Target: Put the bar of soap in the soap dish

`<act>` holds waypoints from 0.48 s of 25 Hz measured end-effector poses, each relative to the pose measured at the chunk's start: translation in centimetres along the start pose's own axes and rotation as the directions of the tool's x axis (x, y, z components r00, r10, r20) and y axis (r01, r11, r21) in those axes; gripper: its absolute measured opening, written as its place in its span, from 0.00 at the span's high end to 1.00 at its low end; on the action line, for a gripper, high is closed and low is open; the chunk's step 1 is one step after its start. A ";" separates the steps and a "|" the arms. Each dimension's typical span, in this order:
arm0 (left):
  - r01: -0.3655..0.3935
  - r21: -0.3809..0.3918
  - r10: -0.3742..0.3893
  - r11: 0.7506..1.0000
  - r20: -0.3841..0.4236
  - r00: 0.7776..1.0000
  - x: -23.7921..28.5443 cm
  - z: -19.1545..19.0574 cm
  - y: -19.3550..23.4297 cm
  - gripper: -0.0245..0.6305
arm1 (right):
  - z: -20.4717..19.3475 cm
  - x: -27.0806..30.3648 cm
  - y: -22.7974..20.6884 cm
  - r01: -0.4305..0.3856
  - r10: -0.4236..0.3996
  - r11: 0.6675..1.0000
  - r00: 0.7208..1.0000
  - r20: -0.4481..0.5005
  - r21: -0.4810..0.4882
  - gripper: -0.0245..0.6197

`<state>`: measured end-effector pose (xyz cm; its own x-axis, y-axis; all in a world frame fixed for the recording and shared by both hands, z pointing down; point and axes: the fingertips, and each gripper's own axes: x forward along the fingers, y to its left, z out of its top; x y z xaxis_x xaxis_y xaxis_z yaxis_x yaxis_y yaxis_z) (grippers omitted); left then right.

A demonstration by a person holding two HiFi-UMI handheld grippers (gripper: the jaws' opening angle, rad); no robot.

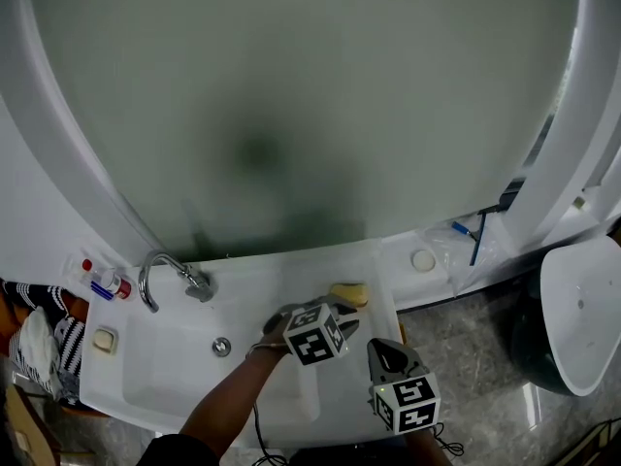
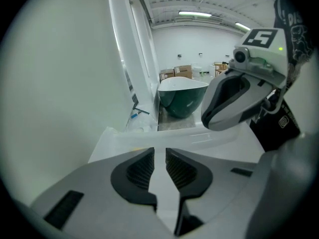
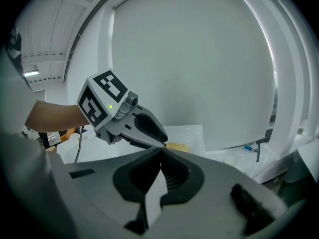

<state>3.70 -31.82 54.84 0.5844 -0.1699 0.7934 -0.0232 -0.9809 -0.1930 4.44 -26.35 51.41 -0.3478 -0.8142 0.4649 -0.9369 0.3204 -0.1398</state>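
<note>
As far as we could judge, the placing was nearly or wholly done. The bar of soap [image 1: 349, 294] lay on the back right corner of the white sink [image 1: 165, 362], at about one o'clock from the left gripper [image 1: 344, 316] and just past its tips. No jaw had hold of it. We could not make out a separate soap dish beneath it, so whether it sat in the dish or on the bare ledge stayed unsettled.

The left gripper's jaws stood a narrow slit apart with nothing between the pads. The right gripper [image 3: 160, 152], at five o'clock from the left one in the head view, had its tips together and carried nothing. If the dish was there, we judged that only the drawing back of the hands was left.

Of writing we could read none. Each gripper's cube bore only black and white square markers. The small red and blue containers [image 1: 105, 284], at nine o'clock from the faucet [image 1: 175, 272], were too small for any label to be read.
</note>
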 end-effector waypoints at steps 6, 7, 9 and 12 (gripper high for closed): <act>-0.038 -0.058 0.039 0.998 0.017 0.999 -1.0 1.0 -2.2 0.89 | 0.0 -1.4 0.1 -0.033 0.033 0.999 0.999 0.018 -0.009 0.94; -0.047 -0.069 0.048 0.997 0.014 0.999 -1.1 1.0 -2.6 0.89 | -0.1 -1.7 0.0 -0.039 0.039 0.999 0.999 0.019 -0.008 0.94; -0.063 -0.094 0.064 0.994 0.006 0.998 -1.4 1.1 -3.4 0.90 | -0.2 -2.3 -0.1 -0.053 0.053 0.999 0.998 0.021 -0.008 0.94; -0.094 -0.131 0.095 0.987 0.004 0.995 -1.9 1.3 -5.0 0.91 | -0.7 -3.4 0.0 -0.077 0.077 0.997 0.997 0.029 -0.009 0.94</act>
<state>3.74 -26.47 53.53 0.5825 -0.2619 0.7695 -0.1835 -0.9646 -0.1893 5.62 -23.24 50.41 -0.4195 -0.8008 0.4275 -0.9072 0.3859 -0.1675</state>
